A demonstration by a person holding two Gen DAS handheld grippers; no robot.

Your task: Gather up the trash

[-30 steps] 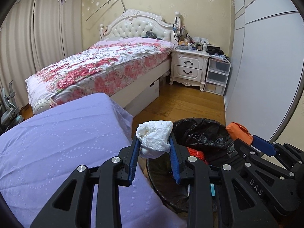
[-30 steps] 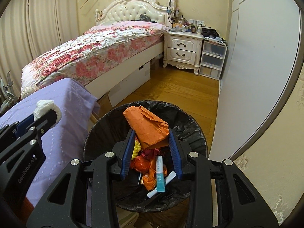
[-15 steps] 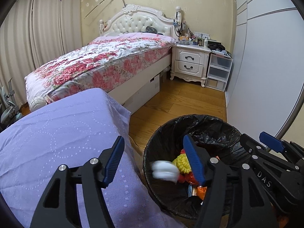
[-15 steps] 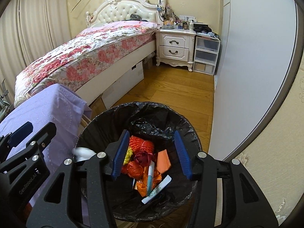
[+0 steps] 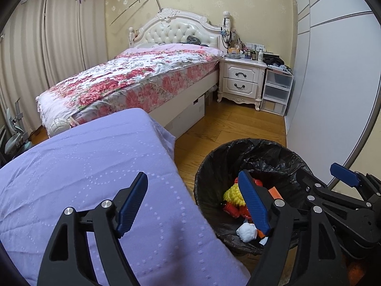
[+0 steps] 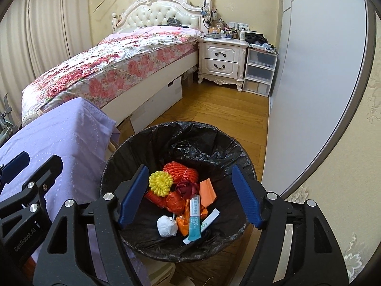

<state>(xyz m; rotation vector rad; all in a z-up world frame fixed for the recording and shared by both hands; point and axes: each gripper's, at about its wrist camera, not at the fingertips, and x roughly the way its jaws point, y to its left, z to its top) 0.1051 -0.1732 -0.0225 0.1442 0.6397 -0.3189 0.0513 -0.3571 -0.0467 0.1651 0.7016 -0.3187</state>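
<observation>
Jaws opening, nothing between them: left gripper point(image 5: 193, 205), right gripper point(image 6: 189, 195) | white wad point(image 6: 167, 226) in bin point(image 6: 166, 131) | purple cloth point(image 5: 83, 162) left

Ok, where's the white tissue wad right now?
The white tissue wad lies inside the black-lined trash bin, near its front in the right wrist view, just left of the teal tube and below the yellow pom-pom.

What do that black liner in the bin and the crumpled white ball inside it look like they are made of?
The black bin liner looks like thin glossy plastic film: it wrinkles and catches light. The crumpled white ball looks like soft matte tissue paper, creased all over, though that is uncertain.
</observation>
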